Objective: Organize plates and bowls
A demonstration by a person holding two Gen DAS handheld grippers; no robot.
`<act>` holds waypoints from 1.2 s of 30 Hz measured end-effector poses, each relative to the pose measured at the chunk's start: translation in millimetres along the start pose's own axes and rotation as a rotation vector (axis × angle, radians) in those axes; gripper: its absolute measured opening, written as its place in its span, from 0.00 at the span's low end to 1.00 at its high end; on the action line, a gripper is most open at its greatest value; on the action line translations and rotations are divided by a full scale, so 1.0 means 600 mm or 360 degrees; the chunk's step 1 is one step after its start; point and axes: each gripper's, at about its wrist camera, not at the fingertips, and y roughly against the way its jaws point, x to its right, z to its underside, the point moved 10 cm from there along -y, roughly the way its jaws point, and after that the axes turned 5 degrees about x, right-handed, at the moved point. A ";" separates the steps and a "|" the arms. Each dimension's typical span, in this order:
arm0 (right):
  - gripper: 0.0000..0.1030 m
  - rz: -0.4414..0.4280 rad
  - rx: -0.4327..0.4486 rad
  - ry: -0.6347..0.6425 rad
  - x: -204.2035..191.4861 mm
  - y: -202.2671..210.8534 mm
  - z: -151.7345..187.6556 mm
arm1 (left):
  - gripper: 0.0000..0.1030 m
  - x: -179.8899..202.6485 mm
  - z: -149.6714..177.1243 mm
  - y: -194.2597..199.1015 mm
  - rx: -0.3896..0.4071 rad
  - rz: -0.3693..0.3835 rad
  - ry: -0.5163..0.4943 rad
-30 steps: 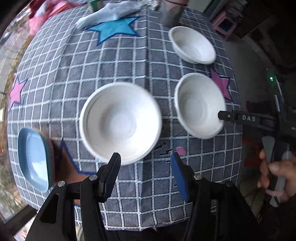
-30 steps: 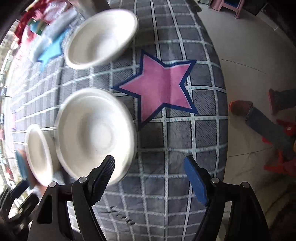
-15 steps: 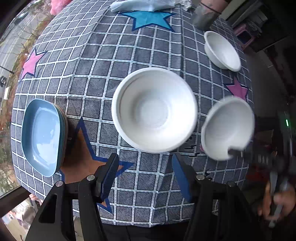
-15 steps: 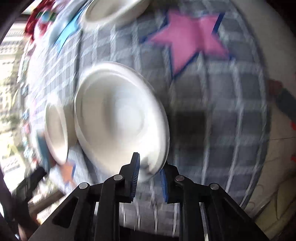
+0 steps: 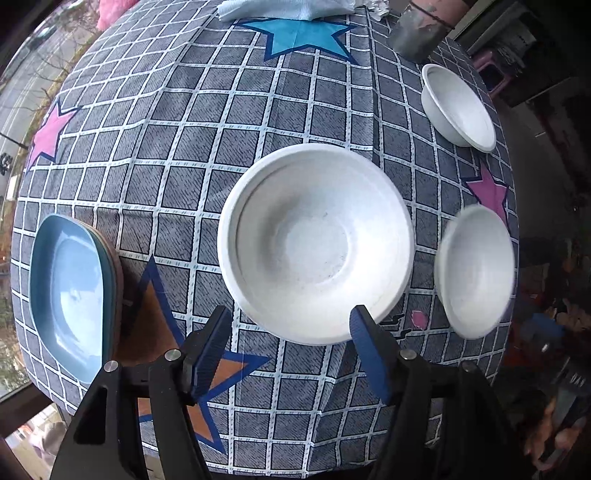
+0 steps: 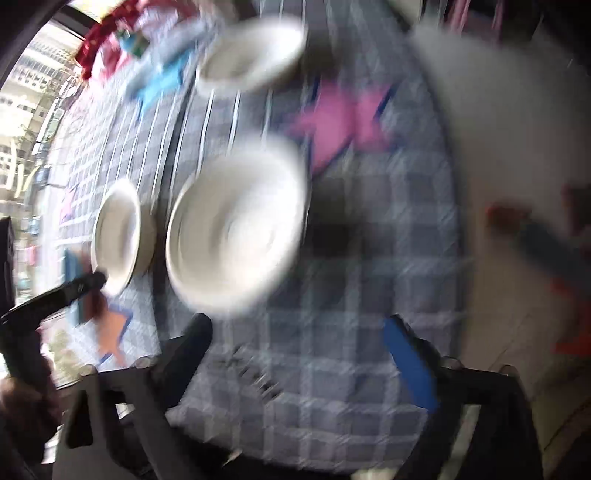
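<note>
A large white bowl [image 5: 314, 243] sits on the checked tablecloth [image 5: 184, 147], just ahead of my open, empty left gripper [image 5: 291, 343]. A smaller white bowl [image 5: 476, 269] lies near the table's right edge, blurred. A third white bowl [image 5: 458, 107] is at the far right. Stacked blue plates [image 5: 70, 288] lie at the left edge. In the blurred right wrist view my right gripper [image 6: 295, 354] is open and empty, just short of the smaller bowl [image 6: 236, 229]; the large bowl [image 6: 118, 236] and far bowl [image 6: 251, 55] show too.
A grey pot [image 5: 417, 33] and a pale cloth [image 5: 284, 9] lie at the far edge. The table drops off to the floor on the right. The left gripper and hand [image 6: 37, 314] appear at the left of the right wrist view.
My right gripper was shut on the smaller bowl's rim half a second ago; now it is open and has drawn back. The left gripper has come closer to the large bowl.
</note>
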 end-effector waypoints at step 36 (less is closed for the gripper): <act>0.17 -0.0262 -0.0425 0.0013 -0.040 -0.054 0.119 | 0.30 -0.060 0.122 -0.027 -0.0219 0.0208 0.0280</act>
